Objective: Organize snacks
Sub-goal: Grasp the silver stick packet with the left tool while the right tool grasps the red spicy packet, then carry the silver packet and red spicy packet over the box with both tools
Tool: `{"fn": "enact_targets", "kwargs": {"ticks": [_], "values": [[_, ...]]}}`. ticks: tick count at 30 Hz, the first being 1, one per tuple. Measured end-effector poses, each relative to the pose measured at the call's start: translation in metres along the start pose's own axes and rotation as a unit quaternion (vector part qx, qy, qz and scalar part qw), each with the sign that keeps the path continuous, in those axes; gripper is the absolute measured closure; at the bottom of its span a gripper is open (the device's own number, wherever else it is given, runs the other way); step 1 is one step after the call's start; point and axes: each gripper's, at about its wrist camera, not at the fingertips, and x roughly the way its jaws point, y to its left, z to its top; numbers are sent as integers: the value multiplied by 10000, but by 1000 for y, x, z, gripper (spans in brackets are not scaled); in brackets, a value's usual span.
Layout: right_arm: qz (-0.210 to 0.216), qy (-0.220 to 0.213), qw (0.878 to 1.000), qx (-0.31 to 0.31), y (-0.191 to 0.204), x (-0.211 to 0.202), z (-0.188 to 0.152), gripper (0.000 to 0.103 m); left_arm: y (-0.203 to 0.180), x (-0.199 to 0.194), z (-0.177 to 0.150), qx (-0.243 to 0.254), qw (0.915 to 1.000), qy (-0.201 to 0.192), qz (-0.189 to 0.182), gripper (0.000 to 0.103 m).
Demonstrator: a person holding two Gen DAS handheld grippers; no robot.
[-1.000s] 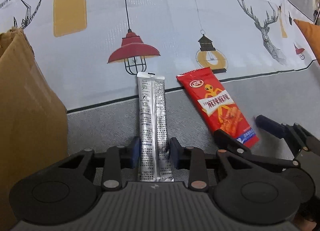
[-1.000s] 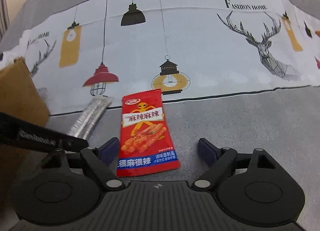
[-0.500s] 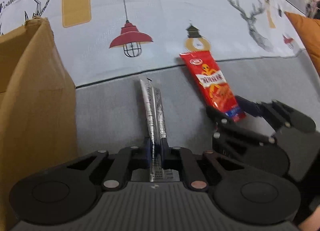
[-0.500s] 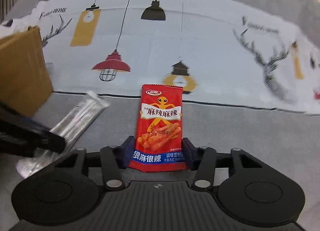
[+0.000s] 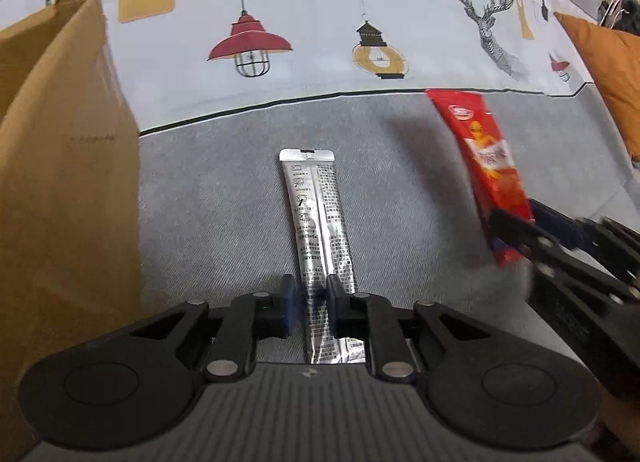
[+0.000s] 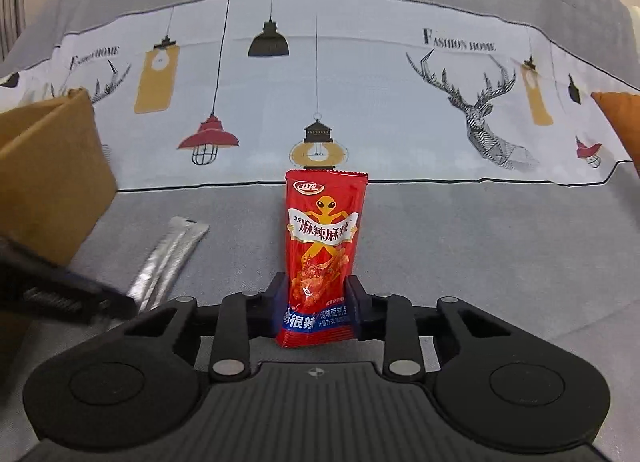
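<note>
Left hand-held gripper [image 5: 310, 296]: jaws have just reopened a little, but still pinch the near end of the long silver foil stick sachet [image 5: 318, 230]; its long axis runs straight ahead along the fingers, over the grey bed cover [image 5: 208, 202].

Right hand-held gripper [image 6: 316, 302]: jaws have just been closing, now clamped on the lower end of the red plastic snack packet [image 6: 322, 246], which stands upright. Label shows an orange alien figure and "麻辣麻辣".

Brown cardboard box [image 5: 60, 166] sits at the cover's left edge, nearer the left gripper. Sheet print reads "FASHION HOME".
</note>
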Motion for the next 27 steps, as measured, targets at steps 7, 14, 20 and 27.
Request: {"fn": "enact_targets", "kwargs": {"ticks": [7,14,20,27], "values": [[-98,-230,9992,309,-11,-34,9,71,-8,-13,9,-36,9999,-64,-130,100],[-72,-502,9986,155,2,-70,18,71,-17,-66,11,84,9984,-505,-248,101],[14,-680,9976,143,21,-107,31,71,-16,-127,10,222,9948,-955,-280,103],[33,-692,9976,48,43,-129,24,71,-19,-123,-13,263,9983,-369,-378,85]]}}
